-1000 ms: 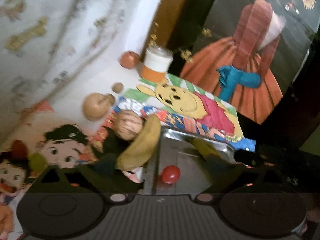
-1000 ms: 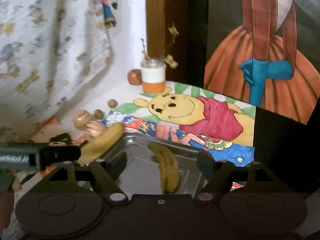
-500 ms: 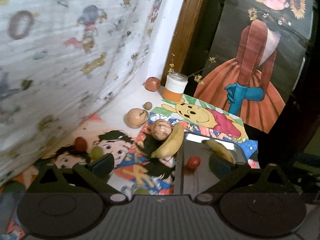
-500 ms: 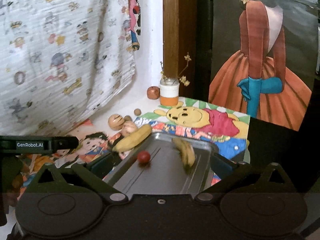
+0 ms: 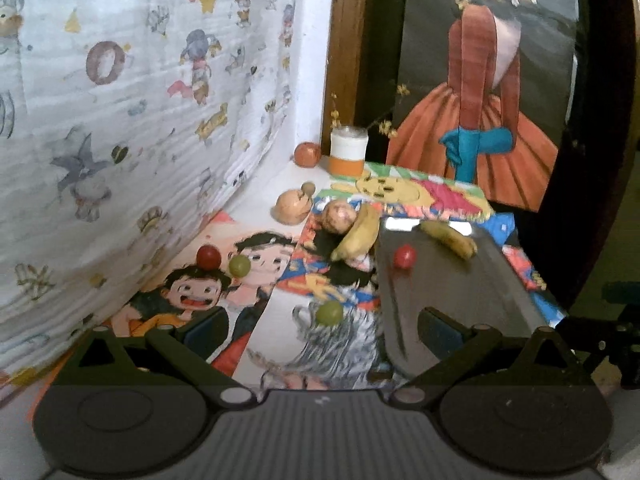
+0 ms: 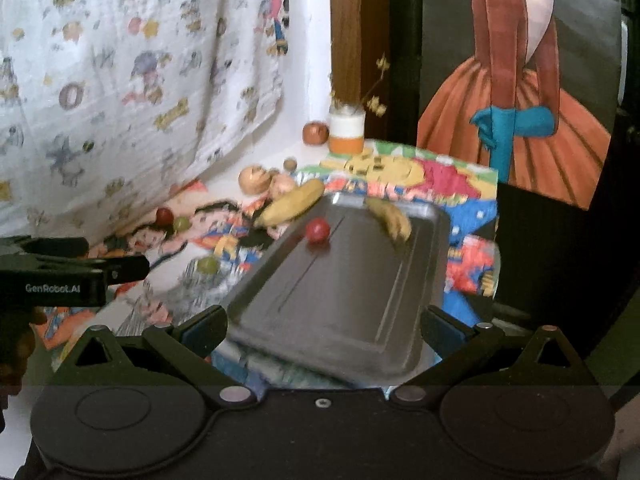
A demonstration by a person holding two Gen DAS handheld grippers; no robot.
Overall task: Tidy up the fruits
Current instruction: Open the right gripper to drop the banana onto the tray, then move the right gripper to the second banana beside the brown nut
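Both sets of fingers spread wide and empty, we've a red cherry tomato [image 6: 317,230] and yellow banana [image 6: 391,217] in the grey metal tray [image 6: 344,300] ahead, so next we'd straddle the green grape [image 5: 329,313] just beyond our left gripper [image 5: 322,330], closing gently.

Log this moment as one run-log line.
tray: one banana, red fruit | outside: second banana, green fruit | left gripper: open, empty | right gripper: open, empty

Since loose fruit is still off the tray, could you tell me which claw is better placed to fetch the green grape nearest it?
Left, probably: its open claw frames the grape, while the right claw faces the tray.
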